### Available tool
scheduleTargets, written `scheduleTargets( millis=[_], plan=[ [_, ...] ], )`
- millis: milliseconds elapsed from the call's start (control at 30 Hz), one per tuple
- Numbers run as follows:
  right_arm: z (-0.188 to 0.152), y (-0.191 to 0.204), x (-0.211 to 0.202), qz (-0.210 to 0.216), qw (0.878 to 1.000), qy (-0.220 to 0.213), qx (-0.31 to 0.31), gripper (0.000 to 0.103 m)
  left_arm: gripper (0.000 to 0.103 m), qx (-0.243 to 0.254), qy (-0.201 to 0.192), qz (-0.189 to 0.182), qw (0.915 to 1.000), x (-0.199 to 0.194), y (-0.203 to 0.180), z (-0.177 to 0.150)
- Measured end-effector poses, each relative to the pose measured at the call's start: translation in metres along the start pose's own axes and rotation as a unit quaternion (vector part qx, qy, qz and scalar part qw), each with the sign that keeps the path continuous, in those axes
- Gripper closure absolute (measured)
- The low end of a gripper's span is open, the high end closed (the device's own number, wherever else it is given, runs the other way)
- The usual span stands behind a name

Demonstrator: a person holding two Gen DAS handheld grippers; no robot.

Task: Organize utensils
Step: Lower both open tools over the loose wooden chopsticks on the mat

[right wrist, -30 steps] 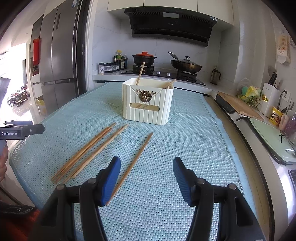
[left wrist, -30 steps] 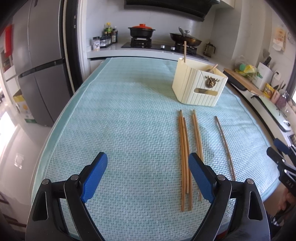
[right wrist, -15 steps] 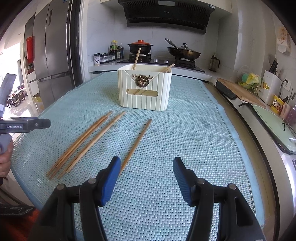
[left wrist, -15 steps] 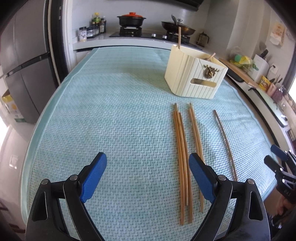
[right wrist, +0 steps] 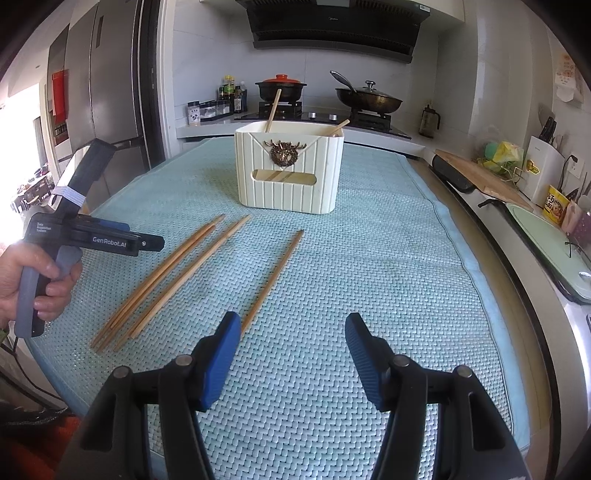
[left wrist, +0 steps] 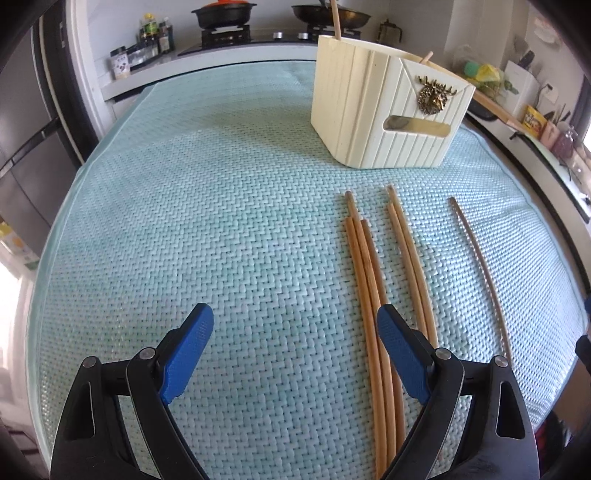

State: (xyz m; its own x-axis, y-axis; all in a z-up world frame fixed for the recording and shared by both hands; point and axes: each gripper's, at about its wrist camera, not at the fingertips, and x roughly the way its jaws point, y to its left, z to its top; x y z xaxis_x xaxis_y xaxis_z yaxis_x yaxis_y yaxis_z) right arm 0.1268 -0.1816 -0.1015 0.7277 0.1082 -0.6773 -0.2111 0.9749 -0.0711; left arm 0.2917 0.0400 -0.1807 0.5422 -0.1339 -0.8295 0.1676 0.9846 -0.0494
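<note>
The wide-open left gripper (left wrist: pixel 295 354) hangs just left of the long wooden chopsticks (left wrist: pixel 364 295), which lie lengthwise toward the ribbed cream holder (left wrist: pixel 373 110).

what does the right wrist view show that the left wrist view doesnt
Only the right wrist view: the open right gripper, the person's hand on the left tool's handle, and the black range hood.

Only the left wrist view: the open left gripper from behind its blue pads, empty.

Both: the cream ribbed plastic holder, the loose wooden chopsticks and the pale green woven mat.
</note>
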Motion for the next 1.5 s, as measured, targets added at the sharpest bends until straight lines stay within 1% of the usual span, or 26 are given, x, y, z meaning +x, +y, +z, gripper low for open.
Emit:
scheduleTargets(
  millis=[200,400,567,700,800,900,1033,1167,1333,1400,1500],
  plan=[
    [0.002,-0.001,0.004,0.003,1.0,0.001,0.001,0.043,0.012,0.021,0.01,0.013,0.9996,0.008,-0.006,-0.001],
    [0.001,0.0,0.006,0.005,1.0,0.003,0.001,0.043,0.012,0.016,0.015,0.008,0.9997,0.011,-0.006,-0.003],
    [0.0,-0.001,0.01,0.008,1.0,0.01,0.004,0.043,0.012,0.026,0.02,0.017,0.9993,0.019,-0.01,0.001],
    [0.002,-0.002,0.028,0.026,0.999,0.037,0.014,0.043,0.012,0.021,0.018,0.016,0.9995,0.024,-0.008,0.008],
    [0.009,0.002,0.047,0.048,0.997,0.055,0.021,0.043,0.012,0.016,0.019,0.017,0.9995,0.026,-0.006,0.012],
    [0.016,0.012,0.07,0.059,0.996,0.069,0.021,0.043,0.012,0.011,0.018,0.019,0.9996,0.027,-0.003,0.011],
    [0.027,0.025,0.096,0.044,0.996,0.08,0.003,0.043,0.012,0.004,0.018,0.02,0.9996,0.026,0.003,0.011],
    [0.037,0.027,0.113,0.023,0.996,0.086,-0.005,0.043,0.012,0.007,0.02,0.021,0.9996,0.028,0.004,0.012],
    [0.039,0.024,0.124,0.015,0.994,0.104,0.014,0.043,0.012,0.014,0.02,0.022,0.9995,0.031,0.005,0.017],
    [0.037,0.025,0.127,0.013,0.994,0.11,0.013,0.043,0.012,0.017,0.02,0.022,0.9994,0.033,0.006,0.02],
    [0.034,0.026,0.127,0.007,0.994,0.108,0.013,0.043,0.012,0.021,0.021,0.022,0.9993,0.035,0.006,0.021]
  ],
)
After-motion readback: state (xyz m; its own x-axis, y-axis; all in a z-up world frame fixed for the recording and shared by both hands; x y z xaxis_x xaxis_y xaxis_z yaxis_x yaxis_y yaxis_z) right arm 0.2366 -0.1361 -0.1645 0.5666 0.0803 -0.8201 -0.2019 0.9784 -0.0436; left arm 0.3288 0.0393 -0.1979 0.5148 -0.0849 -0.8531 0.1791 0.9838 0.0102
